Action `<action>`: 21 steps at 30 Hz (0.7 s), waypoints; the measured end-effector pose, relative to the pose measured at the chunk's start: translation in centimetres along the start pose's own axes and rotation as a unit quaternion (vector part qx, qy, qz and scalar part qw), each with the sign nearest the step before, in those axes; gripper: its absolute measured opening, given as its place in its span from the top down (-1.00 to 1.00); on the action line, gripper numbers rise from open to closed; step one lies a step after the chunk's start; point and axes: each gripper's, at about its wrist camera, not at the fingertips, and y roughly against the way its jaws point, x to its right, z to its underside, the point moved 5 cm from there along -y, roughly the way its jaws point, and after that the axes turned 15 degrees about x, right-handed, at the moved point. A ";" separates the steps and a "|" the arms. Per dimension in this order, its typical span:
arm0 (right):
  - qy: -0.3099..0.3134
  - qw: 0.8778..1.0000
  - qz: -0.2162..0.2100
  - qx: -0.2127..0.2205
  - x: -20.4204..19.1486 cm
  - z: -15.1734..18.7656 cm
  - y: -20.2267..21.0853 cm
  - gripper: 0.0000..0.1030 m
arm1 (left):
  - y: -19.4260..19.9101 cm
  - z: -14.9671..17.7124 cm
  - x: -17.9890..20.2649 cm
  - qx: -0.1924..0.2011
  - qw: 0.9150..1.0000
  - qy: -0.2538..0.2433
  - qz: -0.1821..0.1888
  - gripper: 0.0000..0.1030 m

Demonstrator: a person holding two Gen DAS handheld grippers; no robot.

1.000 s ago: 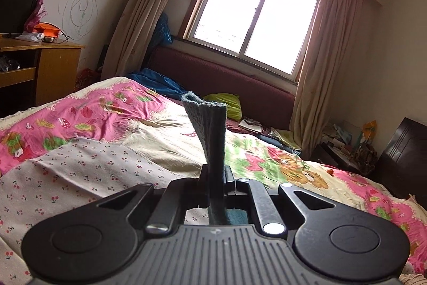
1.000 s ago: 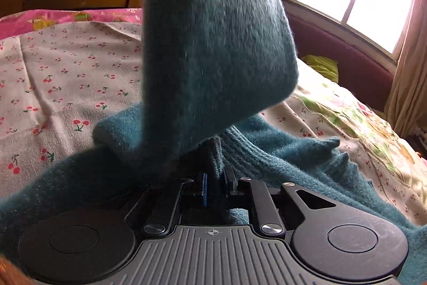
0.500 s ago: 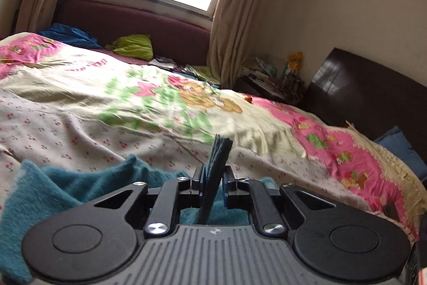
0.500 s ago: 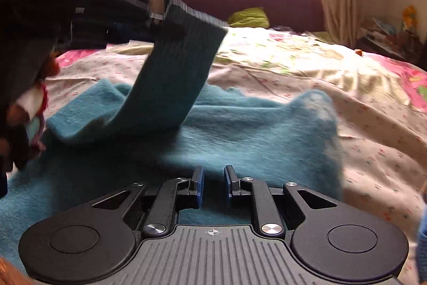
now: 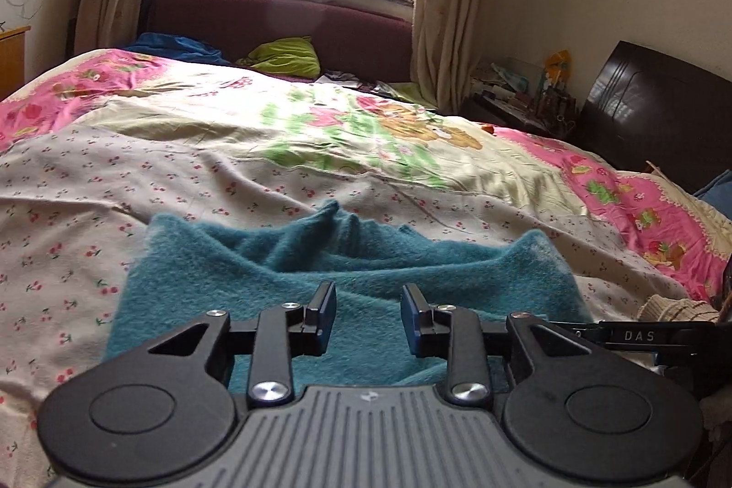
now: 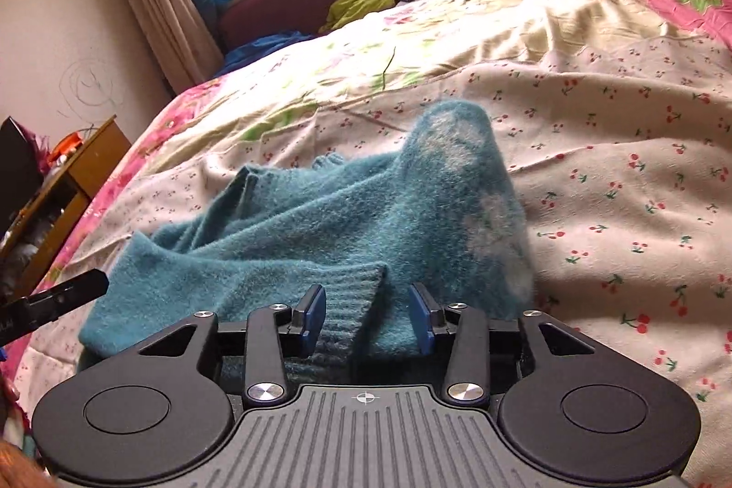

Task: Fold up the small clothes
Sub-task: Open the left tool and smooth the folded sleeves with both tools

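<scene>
My left hand-held gripper (image 5: 368, 316) and right hand-held gripper (image 6: 368, 316) both gape apart, empty, over the teal sweater (image 6: 283, 232) lying rumpled on the bed (image 6: 617, 149)

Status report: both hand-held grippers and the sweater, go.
Left hand-held gripper open, empty. Right hand-held gripper open, cuff between jaws. Teal sweater rumpled on bed. Nothing in the way.

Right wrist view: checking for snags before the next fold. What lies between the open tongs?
In the right wrist view, the teal sweater's ribbed cuff lies between the right tongs, loose, not pinched.
</scene>
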 end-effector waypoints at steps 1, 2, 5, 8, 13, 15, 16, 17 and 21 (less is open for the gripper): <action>-0.002 1.000 0.002 -0.004 -0.2 0.1 -0.5 0.12 | 0.1 0.2 -0.8 -0.002 1.000 0.002 -0.007 0.19; -0.001 1.000 0.000 -0.010 -0.5 0.1 -1.0 0.10 | 0.2 0.4 -1.3 -0.002 1.000 0.000 -0.012 0.19; 0.020 1.000 0.011 -0.021 -1.5 0.4 -1.9 0.10 | 0.4 0.9 -2.4 0.000 1.000 -0.010 -0.026 0.19; 0.044 0.998 0.022 -0.027 -2.2 0.5 -2.6 0.37 | 0.3 1.1 -2.8 0.006 0.999 -0.021 -0.033 0.19; 0.046 0.999 0.004 -0.013 -2.3 -1.3 -1.6 0.90 | -0.1 1.0 -2.5 0.016 0.998 -0.049 -0.039 0.19; 0.056 0.998 0.011 0.011 -2.0 -2.8 -1.1 0.91 | -0.2 0.9 -2.0 0.026 0.997 -0.062 -0.040 0.19; 0.058 0.998 0.021 0.020 -1.8 -3.4 -1.1 0.91 | -0.4 1.0 -1.7 0.032 0.996 -0.072 -0.043 0.18; 0.059 0.997 0.031 0.028 -1.4 -4.0 -1.3 0.91 | -0.5 1.1 -1.5 0.035 0.995 -0.080 -0.045 0.18; 0.072 0.996 0.047 -0.007 -0.4 -3.5 -3.5 0.91 | -2.5 3.1 -1.7 -0.002 0.993 -0.102 -0.057 0.14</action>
